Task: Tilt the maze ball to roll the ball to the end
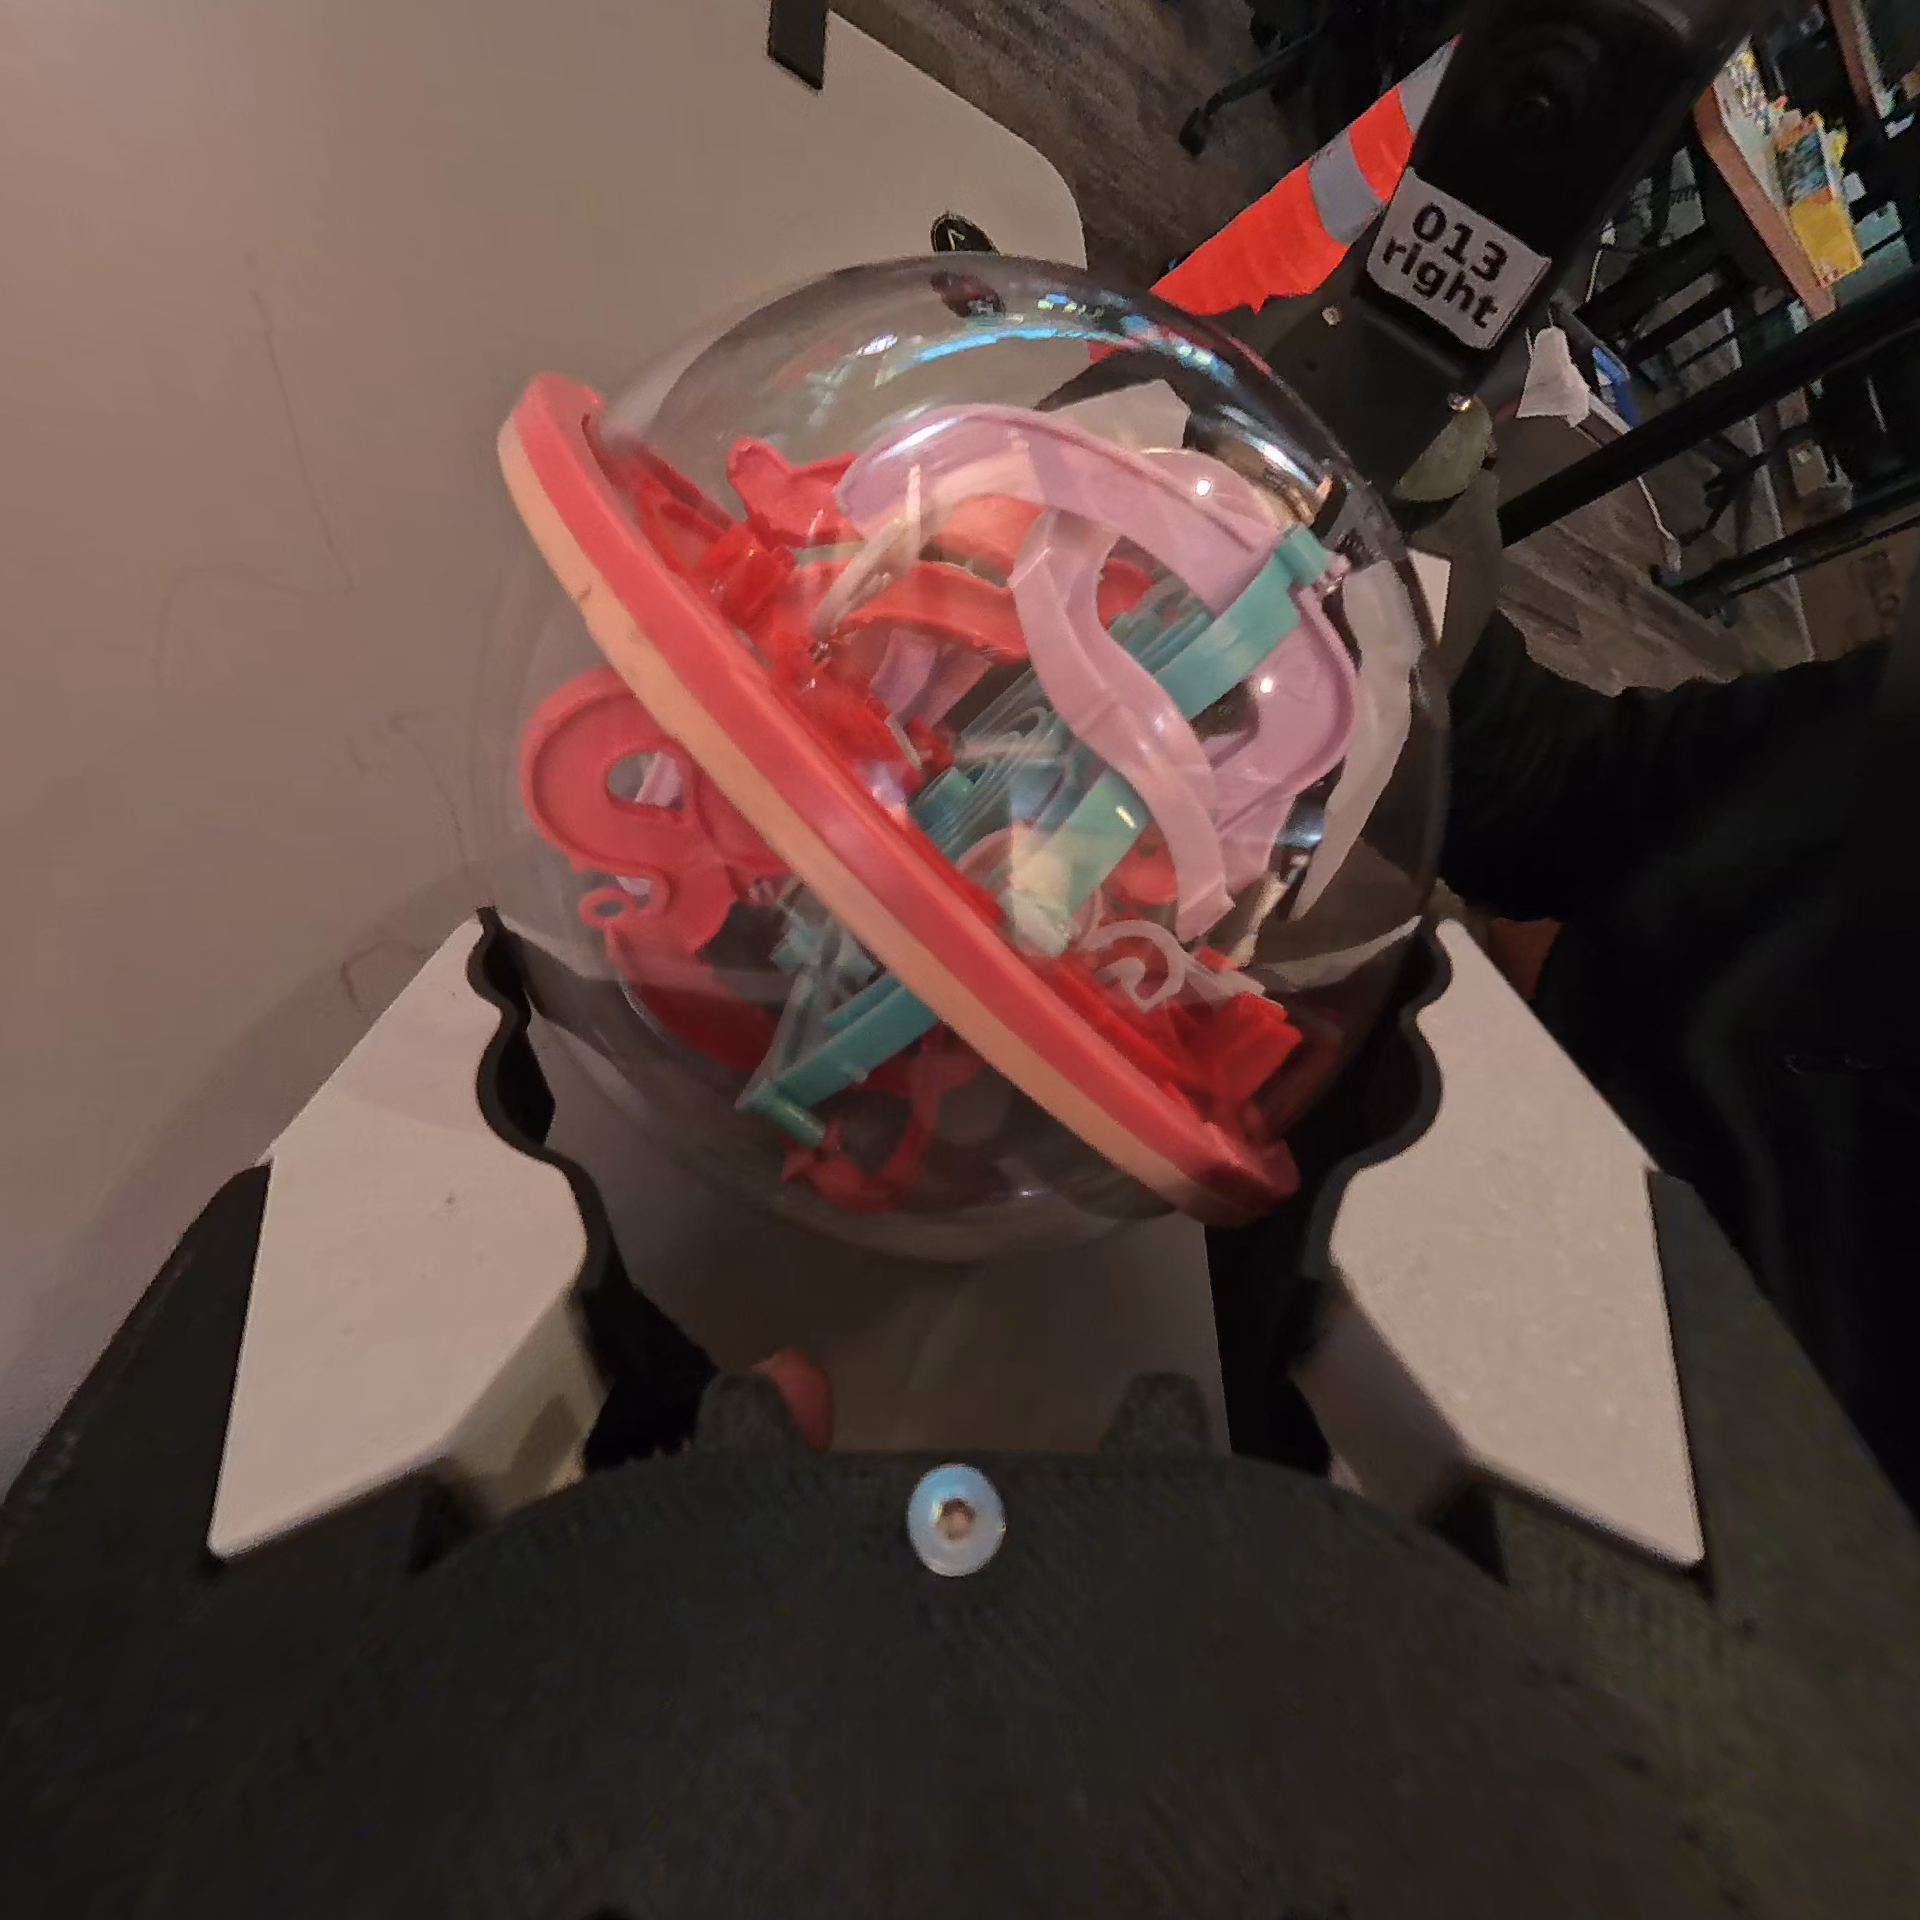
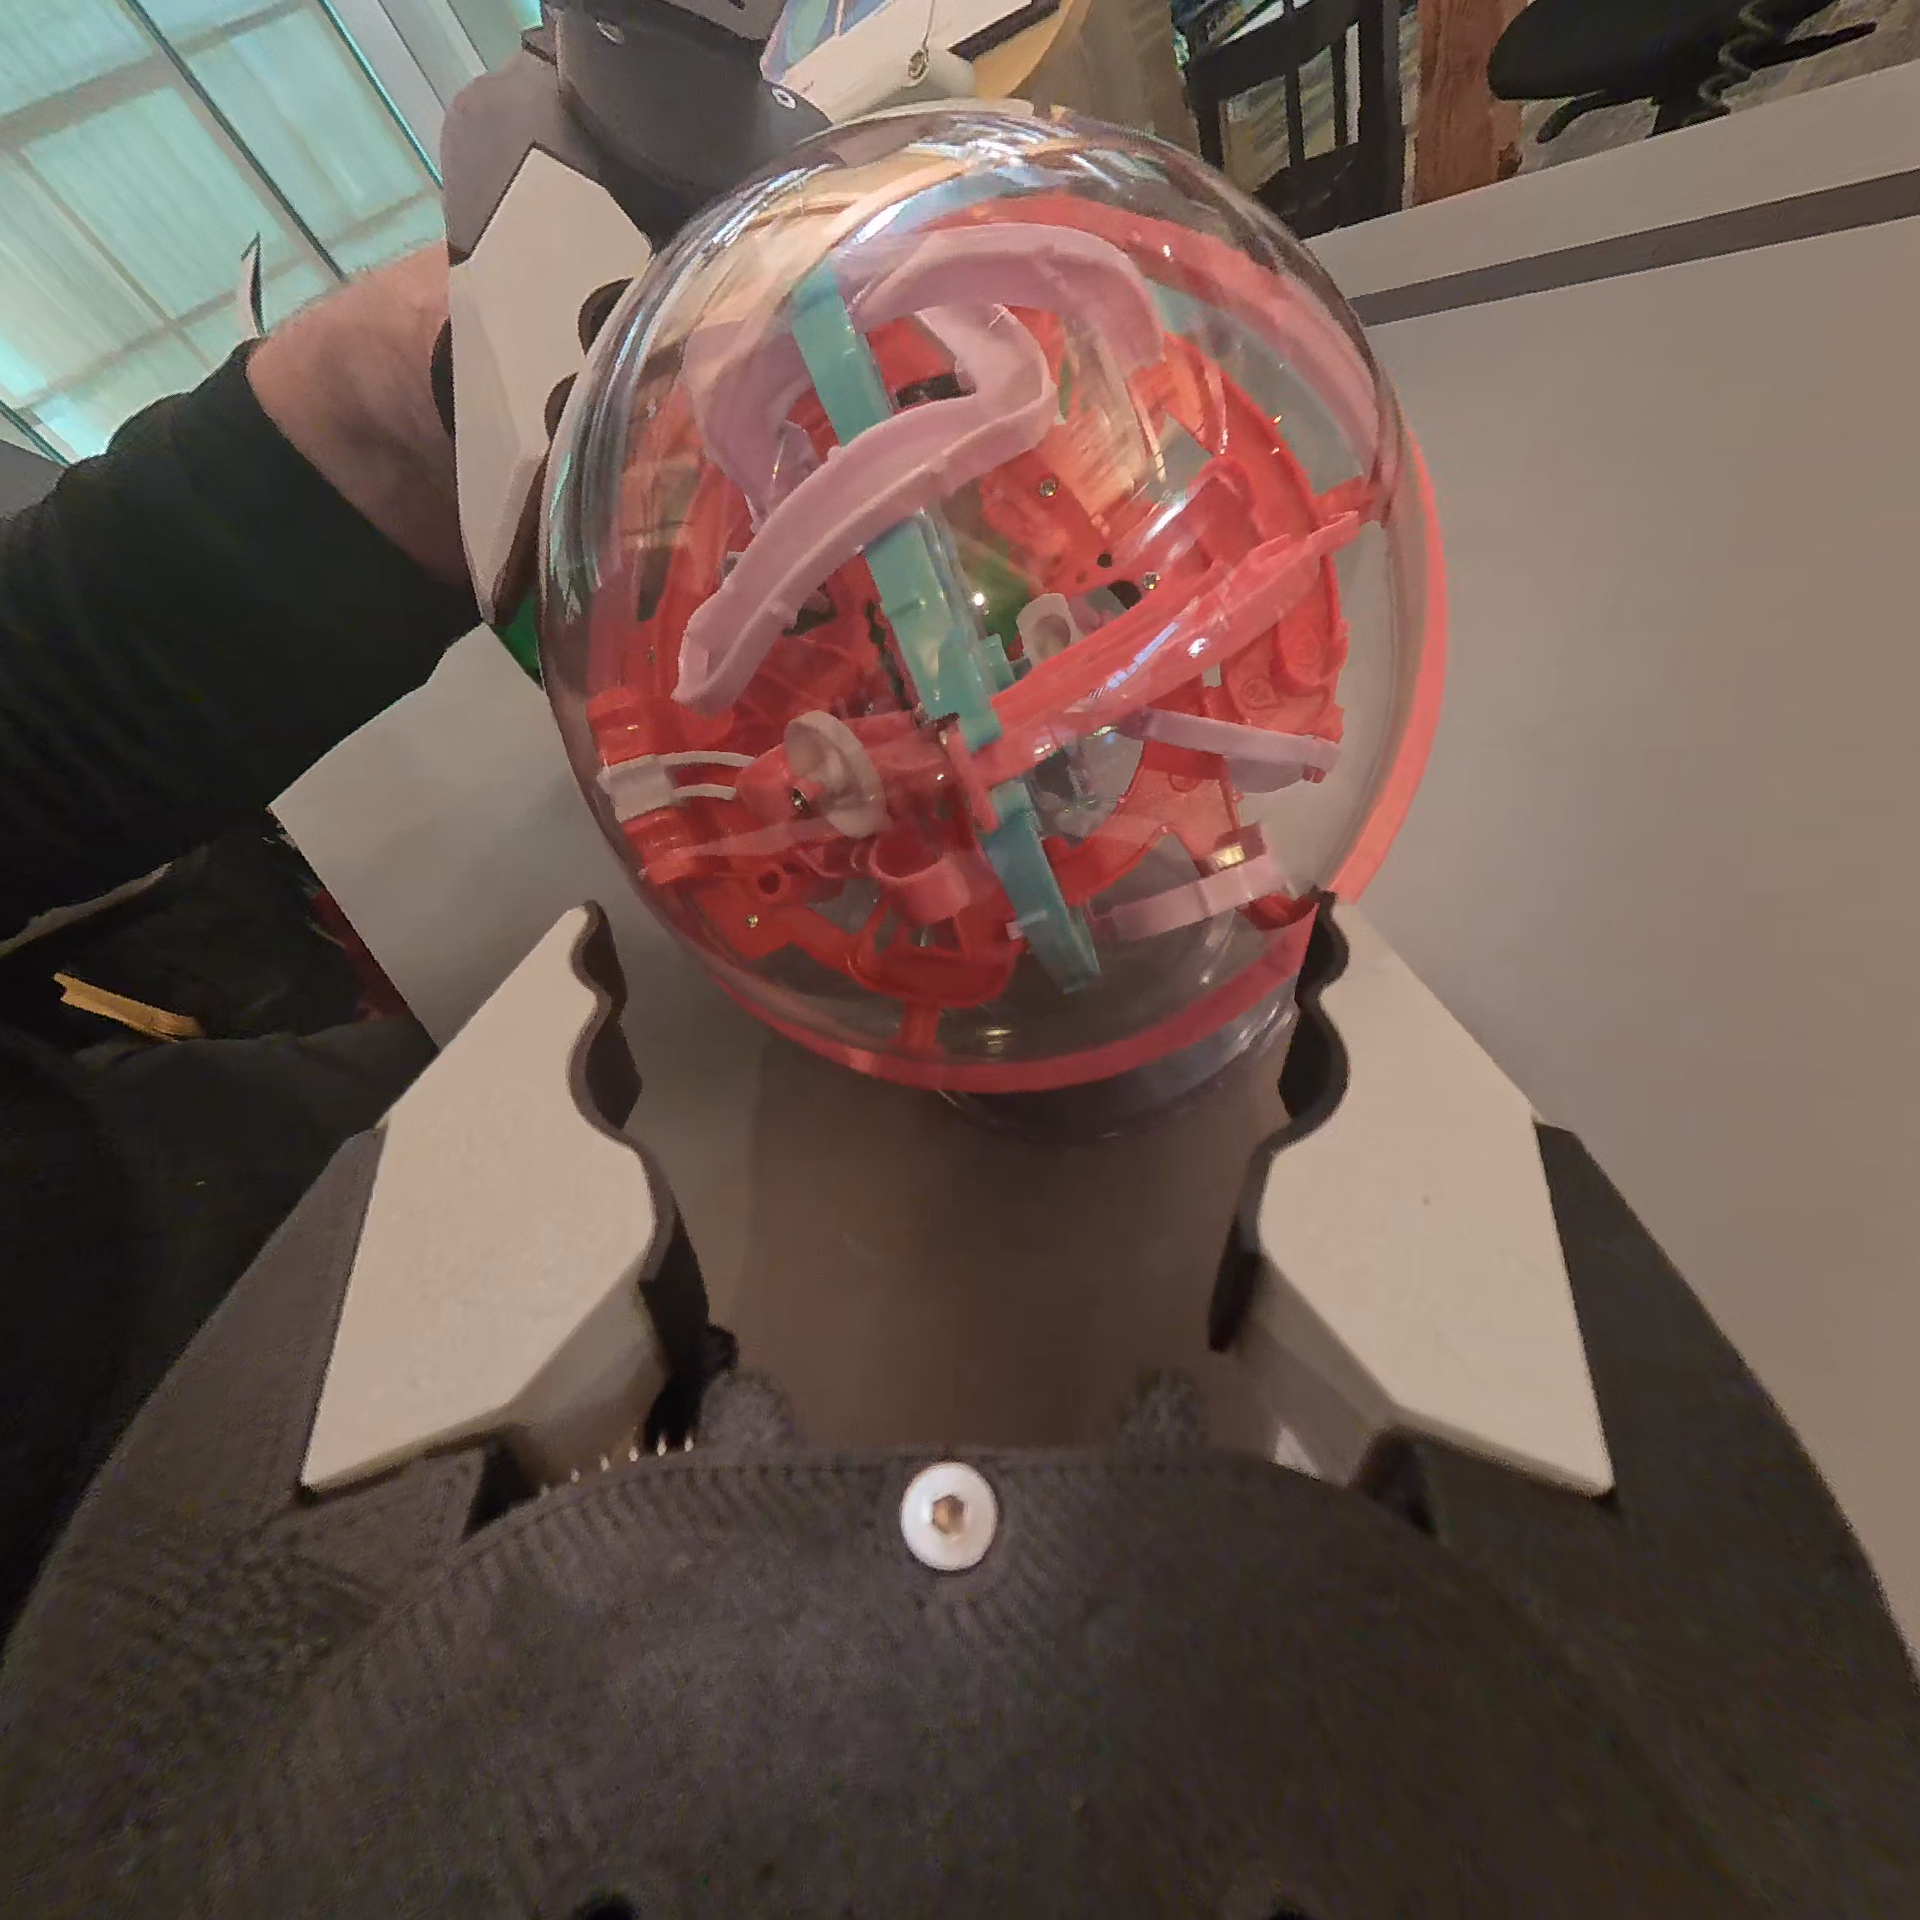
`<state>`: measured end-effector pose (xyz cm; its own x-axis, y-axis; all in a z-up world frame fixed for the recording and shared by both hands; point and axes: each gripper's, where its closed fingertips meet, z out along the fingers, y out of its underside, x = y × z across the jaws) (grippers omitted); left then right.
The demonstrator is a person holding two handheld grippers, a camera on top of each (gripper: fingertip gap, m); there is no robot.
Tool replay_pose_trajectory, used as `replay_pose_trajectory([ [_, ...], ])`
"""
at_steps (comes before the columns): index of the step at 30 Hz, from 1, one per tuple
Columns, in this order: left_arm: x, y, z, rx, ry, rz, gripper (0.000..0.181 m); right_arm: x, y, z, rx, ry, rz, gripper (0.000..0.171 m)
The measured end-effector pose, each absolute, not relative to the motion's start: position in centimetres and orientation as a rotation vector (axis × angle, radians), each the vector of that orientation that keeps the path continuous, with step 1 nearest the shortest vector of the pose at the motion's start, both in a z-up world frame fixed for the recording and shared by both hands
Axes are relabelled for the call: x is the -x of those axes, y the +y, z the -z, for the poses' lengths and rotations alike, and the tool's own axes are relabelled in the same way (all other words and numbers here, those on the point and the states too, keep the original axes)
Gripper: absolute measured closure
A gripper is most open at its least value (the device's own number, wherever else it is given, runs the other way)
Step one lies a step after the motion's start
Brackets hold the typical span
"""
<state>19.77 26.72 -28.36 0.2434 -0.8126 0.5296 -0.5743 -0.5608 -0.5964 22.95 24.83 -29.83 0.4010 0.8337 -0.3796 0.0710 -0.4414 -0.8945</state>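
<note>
Maze ball [image 1: 966, 790] (rim tilted) gripped betw. left tongs [image 1: 961, 997] & right tongs [image 2: 961, 966].

A pale white table top [image 2: 1662, 623] fills the foreground. Beyond it, daylight enters teal-tinted glass windows [image 2: 156, 208]; behind it stand cluttered shelves [image 1: 1787, 177].
</note>
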Motion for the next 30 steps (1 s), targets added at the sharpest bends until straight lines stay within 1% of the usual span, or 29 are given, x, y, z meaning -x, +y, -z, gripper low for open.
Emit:
replay_pose_trajectory([
  [10,-19.88,26.83,28.35,2.269,1.258,1.245,0.025,-22.92,25.09,30.17,1.834,-0.771,-1.147,0.048],
  [30,-20.51,27.25,28.29,2.263,1.205,1.291,0.024,-23.28,25.38,30.04,1.837,-0.724,-1.209,0.047],
])
